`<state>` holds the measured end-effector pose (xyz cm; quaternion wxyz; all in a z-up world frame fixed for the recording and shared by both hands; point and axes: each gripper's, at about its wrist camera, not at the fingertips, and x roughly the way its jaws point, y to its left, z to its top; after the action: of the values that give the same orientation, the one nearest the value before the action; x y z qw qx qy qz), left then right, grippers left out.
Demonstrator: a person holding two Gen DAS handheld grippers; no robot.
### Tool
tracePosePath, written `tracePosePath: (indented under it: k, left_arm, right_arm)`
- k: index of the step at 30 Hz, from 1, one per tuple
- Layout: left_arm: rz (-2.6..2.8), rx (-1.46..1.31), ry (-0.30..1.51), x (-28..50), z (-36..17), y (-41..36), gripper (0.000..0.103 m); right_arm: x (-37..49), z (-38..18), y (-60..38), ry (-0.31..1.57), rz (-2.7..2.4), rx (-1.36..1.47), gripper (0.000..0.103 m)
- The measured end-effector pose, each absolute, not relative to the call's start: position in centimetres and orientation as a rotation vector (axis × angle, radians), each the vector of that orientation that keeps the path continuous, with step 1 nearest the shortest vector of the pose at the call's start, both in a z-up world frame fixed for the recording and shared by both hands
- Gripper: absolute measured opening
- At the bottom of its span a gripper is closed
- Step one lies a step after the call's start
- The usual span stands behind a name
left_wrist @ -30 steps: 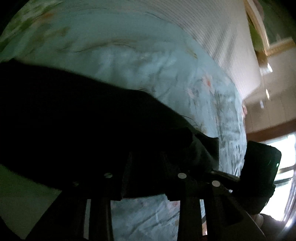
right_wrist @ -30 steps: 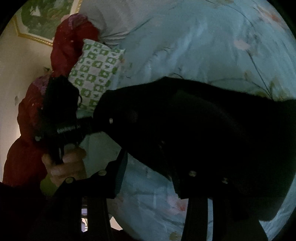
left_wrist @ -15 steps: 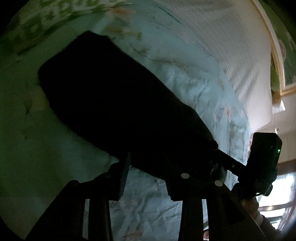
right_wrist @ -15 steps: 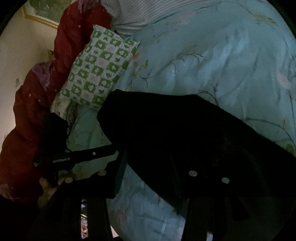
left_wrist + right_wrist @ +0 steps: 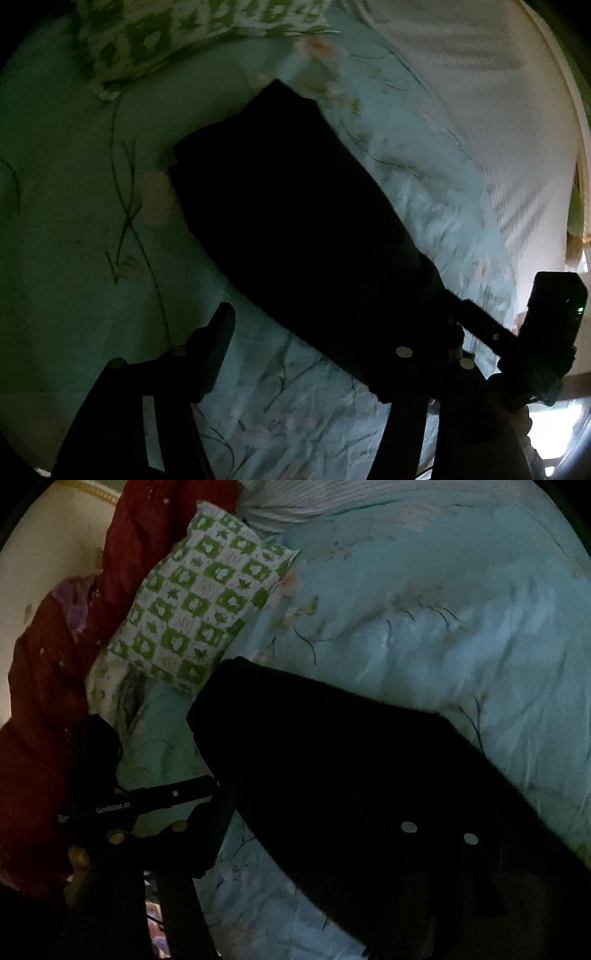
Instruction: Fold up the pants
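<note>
The black pants (image 5: 295,229) lie folded in a long dark band on the pale blue floral quilt (image 5: 74,221). They also show in the right wrist view (image 5: 351,768). My left gripper (image 5: 314,343) is open over the near end of the pants, its left finger (image 5: 216,343) off the cloth and its right finger dark against it. My right gripper (image 5: 314,827) is also open at the near edge of the pants, its left finger (image 5: 210,834) beside the cloth. Each gripper shows in the other's view: the right one (image 5: 546,325) and the left one (image 5: 110,805).
A green-and-white patterned pillow (image 5: 199,602) lies just beyond the far end of the pants. A red garment (image 5: 48,664) lies to its left. A white striped sheet (image 5: 480,92) lies past the quilt, towards the wall.
Both grippers have lowered the pants onto the quilt and opened. The pants went from hanging in front of the cameras to lying flat, and both grippers have drawn back towards the near end.
</note>
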<state>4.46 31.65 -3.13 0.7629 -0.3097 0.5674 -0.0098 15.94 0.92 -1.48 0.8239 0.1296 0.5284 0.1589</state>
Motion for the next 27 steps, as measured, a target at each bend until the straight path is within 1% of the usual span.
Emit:
tracePosePath:
  k: [3, 8, 11, 18, 27]
  left_arm:
    - [0.003, -0.717, 1.242, 4.6, -3.9, 32.6, 0.067]
    - [0.028, -0.778, 1.230, 4.7, -4.5, 34.0, 0.067]
    - [0.048, -0.777, 1.218, 5.0, -4.5, 34.7, 0.071]
    - [0.079, -0.840, 1.206, 5.6, -5.4, 36.4, 0.071]
    - [0.115, -0.851, 1.187, 6.9, -6.1, 36.2, 0.071]
  right_arm:
    - [17.6, -1.4, 1.5, 1.136, 0.348, 0.245, 0.066]
    - [20.5, -1.4, 3.3, 1.147, 0.394, 0.162, 0.066]
    - [22.5, -1.8, 4.6, 1.167, 0.431, 0.103, 0.066]
    - [27.1, -4.4, 8.0, 1.253, 0.502, -0.025, 0.066]
    - [31.3, -7.1, 12.1, 1.352, 0.621, -0.150, 0.066]
